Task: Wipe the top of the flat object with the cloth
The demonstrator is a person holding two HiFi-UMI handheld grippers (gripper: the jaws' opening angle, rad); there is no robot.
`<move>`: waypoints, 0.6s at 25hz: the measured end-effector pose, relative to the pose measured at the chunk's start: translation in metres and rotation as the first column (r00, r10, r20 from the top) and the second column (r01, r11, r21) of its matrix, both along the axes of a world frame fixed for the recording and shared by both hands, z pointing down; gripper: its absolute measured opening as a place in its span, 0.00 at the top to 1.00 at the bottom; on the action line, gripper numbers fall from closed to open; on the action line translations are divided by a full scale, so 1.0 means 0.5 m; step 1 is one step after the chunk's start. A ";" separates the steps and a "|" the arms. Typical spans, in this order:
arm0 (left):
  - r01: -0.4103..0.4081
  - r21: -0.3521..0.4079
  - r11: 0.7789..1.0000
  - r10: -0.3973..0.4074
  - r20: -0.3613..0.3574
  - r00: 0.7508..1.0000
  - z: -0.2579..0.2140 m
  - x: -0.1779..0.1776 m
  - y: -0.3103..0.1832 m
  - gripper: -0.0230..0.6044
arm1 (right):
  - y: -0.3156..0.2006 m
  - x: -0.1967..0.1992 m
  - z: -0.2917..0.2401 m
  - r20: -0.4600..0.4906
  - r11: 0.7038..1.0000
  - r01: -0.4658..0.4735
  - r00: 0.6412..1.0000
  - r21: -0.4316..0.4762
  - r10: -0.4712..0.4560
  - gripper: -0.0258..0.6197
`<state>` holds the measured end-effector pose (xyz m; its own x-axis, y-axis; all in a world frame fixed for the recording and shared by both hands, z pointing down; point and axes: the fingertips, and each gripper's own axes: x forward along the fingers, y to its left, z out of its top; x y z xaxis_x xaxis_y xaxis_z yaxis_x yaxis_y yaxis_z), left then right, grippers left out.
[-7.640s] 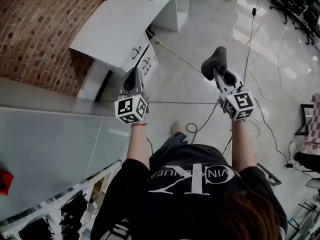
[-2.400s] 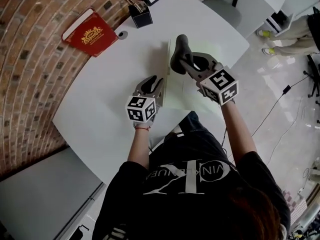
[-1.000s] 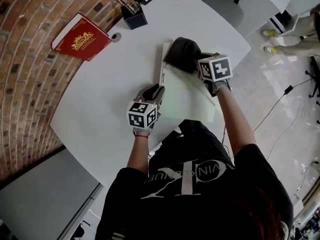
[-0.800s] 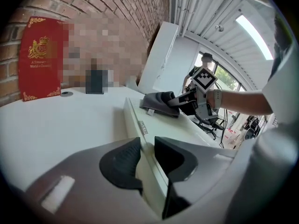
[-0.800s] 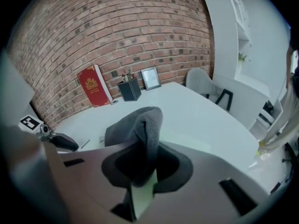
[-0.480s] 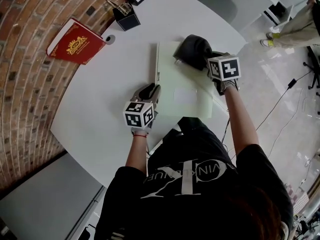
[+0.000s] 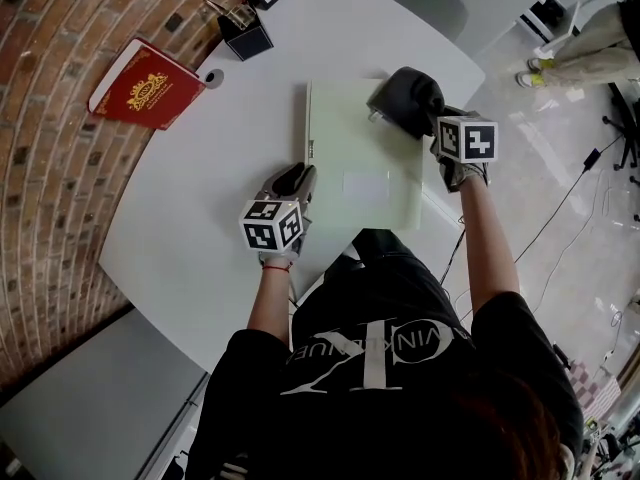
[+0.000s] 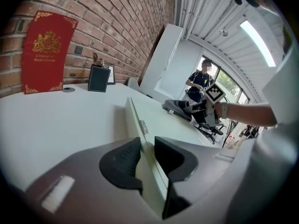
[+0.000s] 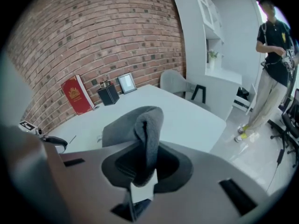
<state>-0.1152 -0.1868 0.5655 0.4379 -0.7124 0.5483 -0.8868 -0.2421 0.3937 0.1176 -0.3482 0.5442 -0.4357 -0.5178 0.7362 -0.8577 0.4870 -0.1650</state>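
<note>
Head view: right hand-held gripper point(image 7: 425, 116) clamps a soft grey cloth point(image 7: 403, 96) on the stiff, likely slippery flat panel point(image 7: 355, 158) lying on the worktop point(image 7: 200, 208); left hand-held gripper point(image 7: 293, 180) pinches its left edge steady.

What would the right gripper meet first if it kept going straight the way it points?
The right gripper holds the cloth on the flat object. Ahead lies bare white table, then probably the black pen holder or picture frame; depth is unclear.

cloth point(image 7: 403, 96) and right gripper point(image 7: 421, 120) further right along far edge of flat object point(image 7: 355, 163)
</note>
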 end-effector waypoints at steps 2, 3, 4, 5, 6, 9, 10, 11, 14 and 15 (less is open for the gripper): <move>0.002 -0.003 1.000 -0.002 -0.016 1.000 0.000 0.000 0.000 0.80 | 0.003 0.013 0.000 -0.001 1.000 -0.025 1.000 0.003 0.026 0.88; 0.003 -0.005 1.000 -0.003 -0.023 1.000 -0.001 -0.001 0.000 0.80 | 0.002 0.020 -0.004 -0.012 0.999 -0.035 0.999 0.021 0.036 0.88; 0.005 -0.006 1.000 -0.005 -0.031 1.000 -0.001 -0.001 -0.001 0.79 | 0.000 0.025 -0.014 -0.024 0.998 -0.038 0.999 0.056 0.039 0.88; 0.006 -0.005 1.000 -0.006 -0.041 0.999 -0.002 -0.001 -0.001 0.79 | -0.003 0.025 -0.030 -0.030 0.994 -0.031 0.999 0.104 0.035 0.88; 0.006 0.000 1.000 -0.006 -0.058 0.998 -0.004 -0.001 -0.001 0.79 | -0.004 0.019 -0.053 -0.025 0.988 -0.016 0.999 0.153 0.021 0.88; -0.017 0.021 1.000 0.020 -0.144 0.989 -0.017 0.009 0.006 0.61 | 0.008 -0.029 -0.133 0.037 0.967 0.048 0.998 0.251 -0.059 0.88; -0.028 0.021 0.999 0.031 -0.161 0.986 -0.018 0.013 0.012 0.57 | 0.017 -0.054 -0.157 0.059 0.960 0.075 0.994 0.268 -0.094 0.88; -0.039 0.017 0.999 0.041 -0.162 0.986 -0.017 0.015 0.020 0.55 | 0.027 -0.082 -0.177 0.077 0.954 0.104 0.988 0.281 -0.131 0.88; -0.057 -0.001 0.998 0.057 -0.128 0.990 -0.009 0.015 0.045 0.55 | 0.067 -0.172 -0.223 0.139 0.936 0.188 0.962 0.299 -0.237 0.88; -0.055 -0.005 0.998 0.053 -0.124 0.991 -0.008 0.014 0.052 0.55 | 0.082 -0.202 -0.235 0.165 0.930 0.212 0.949 0.300 -0.270 0.88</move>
